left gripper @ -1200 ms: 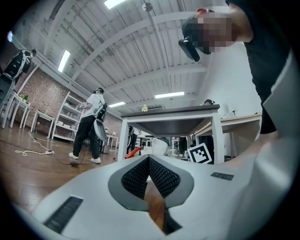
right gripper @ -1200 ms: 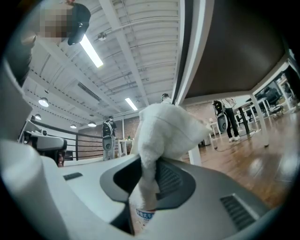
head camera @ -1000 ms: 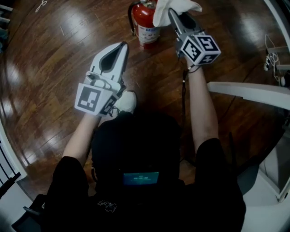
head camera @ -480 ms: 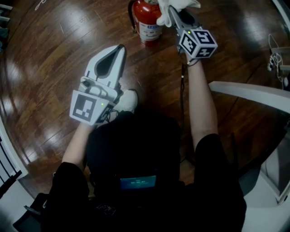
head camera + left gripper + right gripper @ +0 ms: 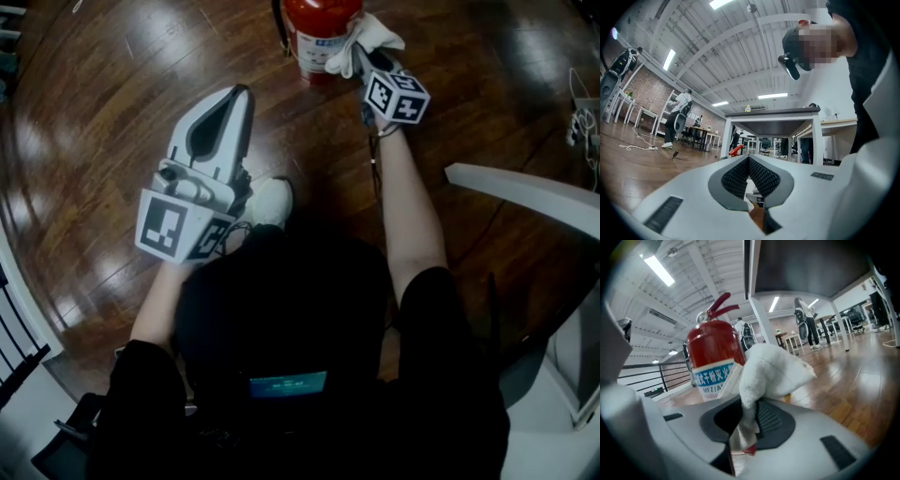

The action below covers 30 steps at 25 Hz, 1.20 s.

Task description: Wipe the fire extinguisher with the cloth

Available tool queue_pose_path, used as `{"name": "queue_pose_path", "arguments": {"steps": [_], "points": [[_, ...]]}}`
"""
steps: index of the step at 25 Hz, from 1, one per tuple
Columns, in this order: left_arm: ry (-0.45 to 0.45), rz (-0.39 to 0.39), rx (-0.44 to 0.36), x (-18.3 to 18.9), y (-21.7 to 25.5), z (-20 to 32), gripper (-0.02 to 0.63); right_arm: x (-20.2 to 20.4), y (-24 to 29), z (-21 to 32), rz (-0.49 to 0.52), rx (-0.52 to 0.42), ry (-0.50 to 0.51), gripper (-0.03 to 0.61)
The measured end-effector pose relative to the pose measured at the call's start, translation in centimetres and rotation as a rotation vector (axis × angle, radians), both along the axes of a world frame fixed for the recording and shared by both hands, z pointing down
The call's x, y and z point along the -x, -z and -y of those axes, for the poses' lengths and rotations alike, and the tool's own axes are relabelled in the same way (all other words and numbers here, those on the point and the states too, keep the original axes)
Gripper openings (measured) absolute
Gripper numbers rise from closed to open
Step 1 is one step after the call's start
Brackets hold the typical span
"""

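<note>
As right gripper (image 5: 745,423) pinches cloth (image 5: 771,369), extinguisher (image 5: 712,352) seemingly abuts.

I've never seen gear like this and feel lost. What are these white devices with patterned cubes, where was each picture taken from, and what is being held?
There is no robot here. A person holds a hand-operated two-jaw gripper in each hand, and the patterned cubes are part of the grippers. The head view looks down from a camera on the person's head. The other two views come from cameras riding on each gripper. The right gripper is clamped on a white cloth, right beside a red fire extinguisher standing on the wooden floor. The left gripper is off to the side, jaws together, holding nothing.
</note>
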<state>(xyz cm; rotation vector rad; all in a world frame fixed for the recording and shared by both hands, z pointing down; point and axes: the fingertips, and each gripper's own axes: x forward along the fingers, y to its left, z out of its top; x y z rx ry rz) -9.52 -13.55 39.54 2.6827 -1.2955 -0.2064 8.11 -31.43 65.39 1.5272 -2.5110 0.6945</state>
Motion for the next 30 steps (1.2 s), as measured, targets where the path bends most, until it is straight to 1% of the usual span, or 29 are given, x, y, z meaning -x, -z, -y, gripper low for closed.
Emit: {"name": "queue_pose_path", "arguments": {"steps": [2, 5, 7, 9, 11, 14, 18, 24, 27, 30], "points": [[0.002, 0.004, -0.005, -0.1, 0.0, 0.1, -0.002, 0.3, -2.4, -0.4, -0.045, 0.056, 0.01, 0.091], [-0.011, -0.012, -0.024, -0.5, 0.7, 0.0, -0.002, 1.0, -5.2, -1.5, -0.117, 0.134, 0.048, 0.091], [-0.011, -0.013, -0.027, -0.6, 1.0, -0.2, -0.002, 1.4, -5.8, -2.2, -0.126, 0.162, 0.064, 0.091], [-0.012, -0.011, -0.03, -0.8, 1.1, -0.3, -0.002, 1.2, -5.5, -2.4, -0.114, 0.16, 0.059, 0.091], [-0.014, -0.009, -0.038, -0.8, 1.3, -0.5, -0.002, 0.7, -4.1, -2.1, -0.094, 0.129, 0.045, 0.092], [-0.01, -0.011, -0.041, -0.9, 1.5, -0.7, -0.002, -0.2, -1.3, -1.2, -0.049, 0.058, 0.026, 0.092], [-0.014, -0.015, -0.048, -1.3, 1.8, -1.1, -0.002, -1.3, 4.4, -0.4, 0.001, -0.058, -0.006, 0.092], [-0.013, 0.011, -0.038, -1.7, 1.5, -1.4, -0.002, -2.4, 10.5, -0.5, 0.046, -0.191, -0.015, 0.092], [-0.013, 0.004, -0.044, -1.7, 1.6, -1.6, -0.002, -2.8, 14.0, -0.8, 0.07, -0.259, -0.016, 0.092], [-0.016, -0.02, -0.057, -1.7, 2.0, -1.9, -0.002, -2.7, 17.8, -1.1, 0.092, -0.329, -0.007, 0.092]]}}
